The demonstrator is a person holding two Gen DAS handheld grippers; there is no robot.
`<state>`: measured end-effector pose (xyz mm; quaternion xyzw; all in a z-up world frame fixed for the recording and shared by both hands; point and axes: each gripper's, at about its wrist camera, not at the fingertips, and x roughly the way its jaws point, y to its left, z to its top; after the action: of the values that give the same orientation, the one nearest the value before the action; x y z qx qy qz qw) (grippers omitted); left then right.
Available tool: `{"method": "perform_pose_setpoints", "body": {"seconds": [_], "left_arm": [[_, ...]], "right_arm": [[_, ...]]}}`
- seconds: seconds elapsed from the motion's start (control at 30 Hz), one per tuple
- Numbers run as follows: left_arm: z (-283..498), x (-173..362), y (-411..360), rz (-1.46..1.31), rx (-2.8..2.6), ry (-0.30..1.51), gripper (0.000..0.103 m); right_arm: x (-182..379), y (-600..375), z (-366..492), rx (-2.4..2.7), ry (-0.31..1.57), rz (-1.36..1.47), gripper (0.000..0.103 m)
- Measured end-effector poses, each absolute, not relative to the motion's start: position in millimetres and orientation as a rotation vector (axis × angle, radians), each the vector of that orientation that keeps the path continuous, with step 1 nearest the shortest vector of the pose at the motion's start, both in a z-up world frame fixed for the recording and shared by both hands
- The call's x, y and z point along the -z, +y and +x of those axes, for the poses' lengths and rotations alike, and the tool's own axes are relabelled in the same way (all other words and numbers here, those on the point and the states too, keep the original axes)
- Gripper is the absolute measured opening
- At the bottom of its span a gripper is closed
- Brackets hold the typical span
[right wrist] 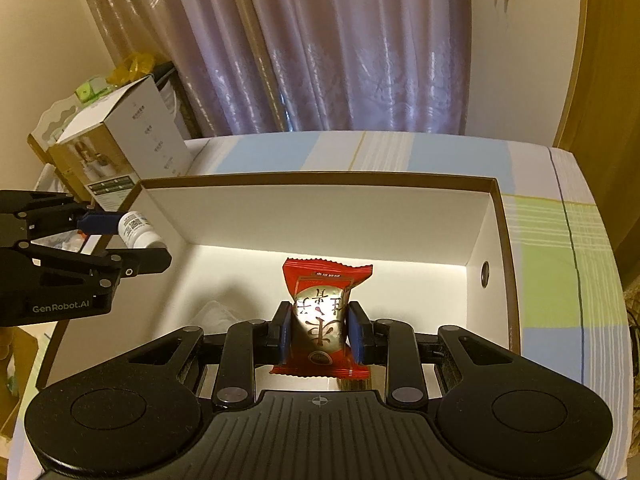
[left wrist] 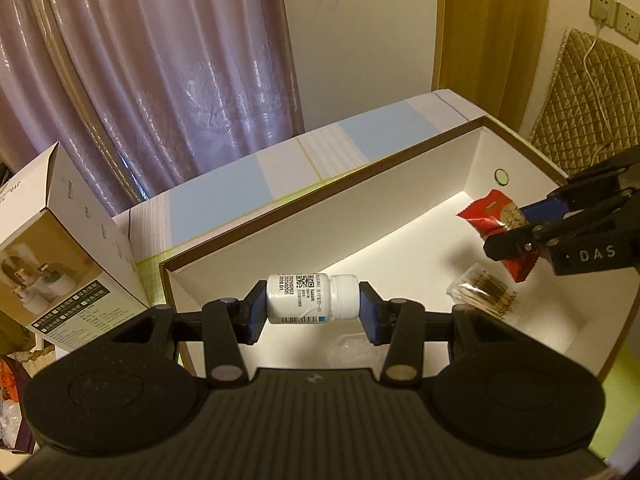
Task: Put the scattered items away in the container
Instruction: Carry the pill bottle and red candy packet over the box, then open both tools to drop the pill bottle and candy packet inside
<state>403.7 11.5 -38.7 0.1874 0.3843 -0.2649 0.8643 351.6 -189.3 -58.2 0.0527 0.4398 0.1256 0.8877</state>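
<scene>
At the far left a product carton [left wrist: 76,256] stands on the striped cloth [right wrist: 560,280] just beside the box [left wrist: 400,168]; its printed panels are too small for us to read.

The left gripper [left wrist: 312,304] is clamped end to end on a small white bottle [left wrist: 310,298], one pad on the base and the other on the cap, so the bottle lies sideways above the left end of the box, clear of the floor. The right wrist view shows the same bottle [right wrist: 138,230] hanging over the left wall.

On the box floor we find a clear wrapper [left wrist: 352,350] below the bottle and, further right, a clear packet of thin brown sticks [left wrist: 486,292].

The right gripper [right wrist: 318,334] is closed on a red snack packet [right wrist: 324,312], pinched across its middle and held above the floor near the right end.

Risks, in our judgement:
- The bottle is round and may roll on release, or land on the clear wrapper beneath it.
- The left gripper sits close to the wall; lowering could catch the rim.
- The packet is soft and glossy; it may slip or crush.
- The two grippers share one box and could foul each other.

Writing: "GenRobot.AI" on the left gripper, "DAS" on the right gripper. The bottle carries a square code and dates, seemingly 20250203 and 20250205. The packet bears large characters we cannot read with confidence.
</scene>
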Motion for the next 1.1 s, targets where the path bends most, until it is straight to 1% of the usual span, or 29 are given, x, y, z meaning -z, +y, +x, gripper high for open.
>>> {"method": "perform_pose_setpoints", "body": {"seconds": [0.63,0.77,1.03,1.1], "left_arm": [[437,94,-6,0.492,0.457,0.913,0.042],[438,94,-5,0.502,0.448,0.912,0.048],[435,85,-4,0.495,0.442,0.900,0.054],[434,84,-3,0.491,0.440,0.895,0.059]], "right_arm": [[77,-196,371,-0.231,0.952,0.065,0.032],[81,-198,374,-0.222,0.962,0.054,0.032],[86,-197,378,-0.205,0.979,0.014,0.032],[88,-196,379,-0.196,0.979,0.008,0.032]]}}
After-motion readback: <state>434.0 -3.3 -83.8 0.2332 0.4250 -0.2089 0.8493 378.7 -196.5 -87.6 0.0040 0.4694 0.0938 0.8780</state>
